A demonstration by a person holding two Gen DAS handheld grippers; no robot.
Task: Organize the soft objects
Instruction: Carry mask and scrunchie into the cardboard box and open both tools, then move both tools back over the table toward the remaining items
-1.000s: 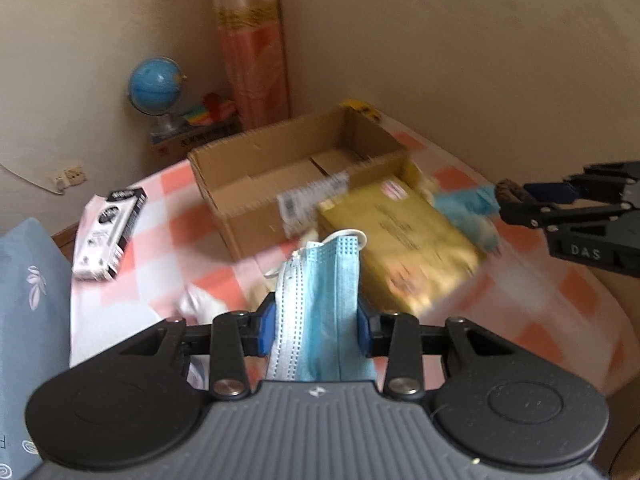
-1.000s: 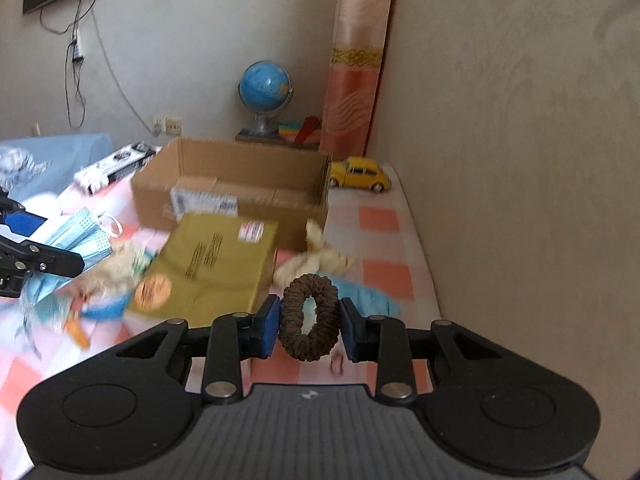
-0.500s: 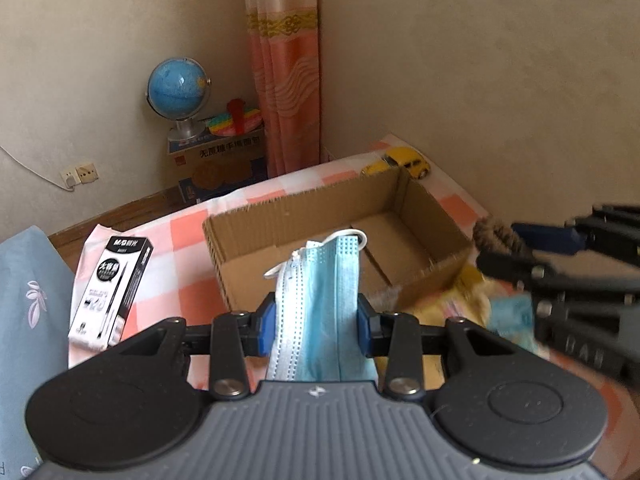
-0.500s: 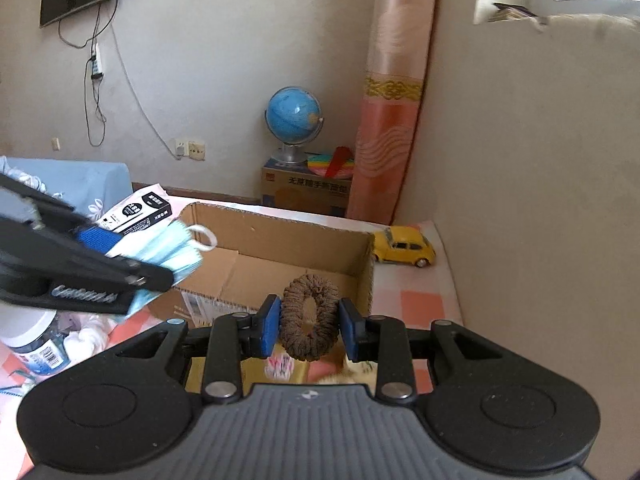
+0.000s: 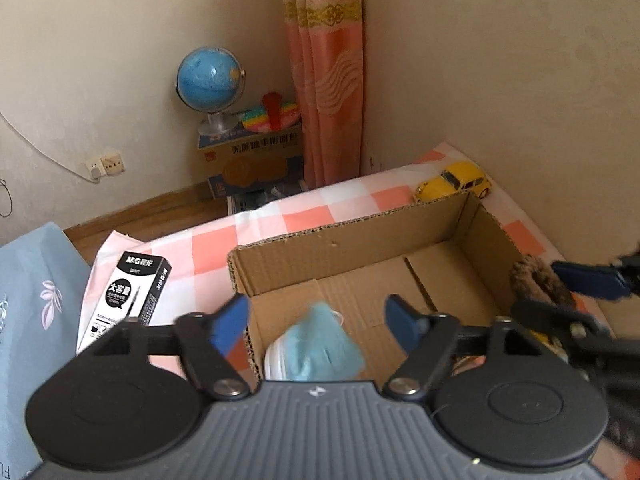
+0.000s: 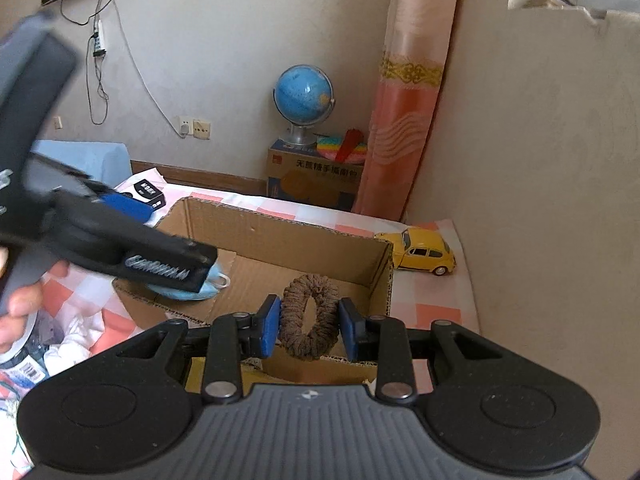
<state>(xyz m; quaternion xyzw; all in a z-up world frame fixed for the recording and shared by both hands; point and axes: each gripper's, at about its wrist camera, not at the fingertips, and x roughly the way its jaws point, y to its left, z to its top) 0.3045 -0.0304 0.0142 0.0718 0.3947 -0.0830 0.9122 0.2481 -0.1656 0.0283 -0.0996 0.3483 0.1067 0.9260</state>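
The left gripper [image 5: 316, 316] has just been opening; its jaws are standing wide, nothing gripped. Below, the pleated blue face mask [image 5: 320, 348] is lying crumpled inside the corrugated cardboard box [image 5: 344, 236]. The right gripper [image 6: 308, 326] is squeezing a fuzzy brown scrunchie [image 6: 310, 320], ring-shaped, above the box.

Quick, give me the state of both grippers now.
Left gripper: open, jaws just opened; mask below, no longer gripped, in the box.
Right gripper: shut on scrunchie.
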